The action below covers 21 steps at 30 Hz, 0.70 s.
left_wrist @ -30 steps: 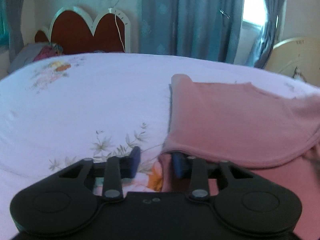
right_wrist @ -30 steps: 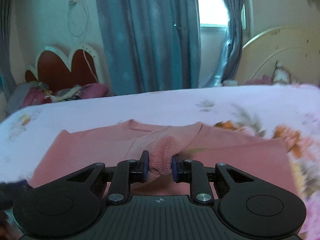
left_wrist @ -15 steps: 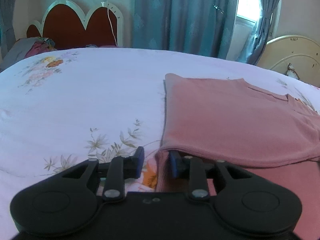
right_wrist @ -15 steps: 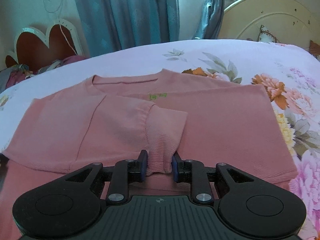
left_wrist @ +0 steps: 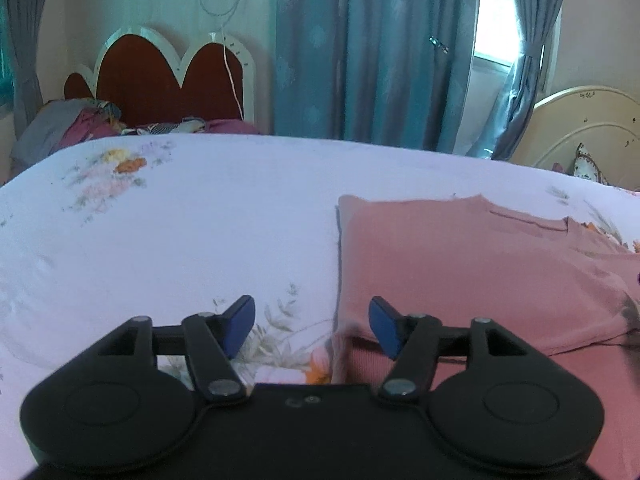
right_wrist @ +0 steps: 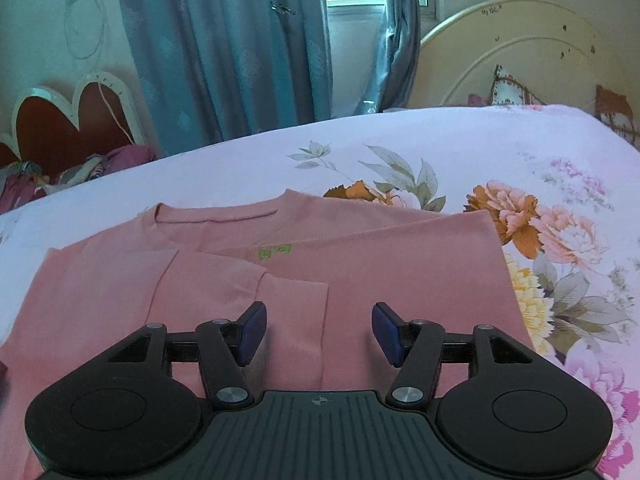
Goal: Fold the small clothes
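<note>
Both the left gripper (left_wrist: 312, 326) and right gripper (right_wrist: 319, 332) are opening, nothing pinched; the freed sleeve (right_wrist: 280, 312) on the pink shirt (right_wrist: 400, 272) could spring unfolded

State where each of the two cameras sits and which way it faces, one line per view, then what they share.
Left wrist: sits on the left gripper, looking down along its opening, empty jaws at the left edge of the pink shirt on the floral bedsheet.
Right wrist: sits on the right gripper, jaws opening, nothing gripped, above the folded-in sleeve, facing the shirt's collar.
Shared: the shirt, bedsheet, blue curtains and red headboard.
</note>
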Tool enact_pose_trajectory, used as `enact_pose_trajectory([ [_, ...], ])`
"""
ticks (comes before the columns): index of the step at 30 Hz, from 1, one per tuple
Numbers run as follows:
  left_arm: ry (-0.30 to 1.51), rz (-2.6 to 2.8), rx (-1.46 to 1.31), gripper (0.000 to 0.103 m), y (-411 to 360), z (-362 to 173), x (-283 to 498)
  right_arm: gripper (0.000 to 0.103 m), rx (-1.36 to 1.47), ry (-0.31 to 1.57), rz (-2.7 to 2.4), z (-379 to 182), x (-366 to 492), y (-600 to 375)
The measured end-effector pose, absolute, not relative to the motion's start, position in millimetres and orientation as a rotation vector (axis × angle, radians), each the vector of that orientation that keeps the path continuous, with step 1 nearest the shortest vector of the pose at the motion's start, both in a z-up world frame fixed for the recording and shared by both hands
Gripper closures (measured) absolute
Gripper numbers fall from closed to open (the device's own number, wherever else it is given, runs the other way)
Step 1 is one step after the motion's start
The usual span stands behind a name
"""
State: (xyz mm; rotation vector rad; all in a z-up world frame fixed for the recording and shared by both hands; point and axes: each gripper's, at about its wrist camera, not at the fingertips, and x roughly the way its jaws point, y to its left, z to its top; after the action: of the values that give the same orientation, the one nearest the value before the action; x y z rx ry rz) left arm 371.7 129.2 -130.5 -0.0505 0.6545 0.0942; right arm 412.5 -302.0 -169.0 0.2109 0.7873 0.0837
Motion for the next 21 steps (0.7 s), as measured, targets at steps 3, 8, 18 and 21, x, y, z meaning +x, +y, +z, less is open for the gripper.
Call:
enact_pose_trajectory([
  [3,0.643,0.088,-0.063,0.041,130,-125,373,0.045,0.206,0.807,0.091,-176,423,-300],
  [8,0.642,0.048,-0.08,0.041,119,-124,397,0.045,0.222,0.847,0.092,-190,440,-296],
  [18,0.708,-0.061,-0.048,0.042,80,-150,467,0.054,0.288,0.896,0.091,-205,457,-289],
  [21,0.729,-0.069,-0.055,0.043,74,-158,483,0.08,0.275,0.893,0.123,-203,452,-283],
])
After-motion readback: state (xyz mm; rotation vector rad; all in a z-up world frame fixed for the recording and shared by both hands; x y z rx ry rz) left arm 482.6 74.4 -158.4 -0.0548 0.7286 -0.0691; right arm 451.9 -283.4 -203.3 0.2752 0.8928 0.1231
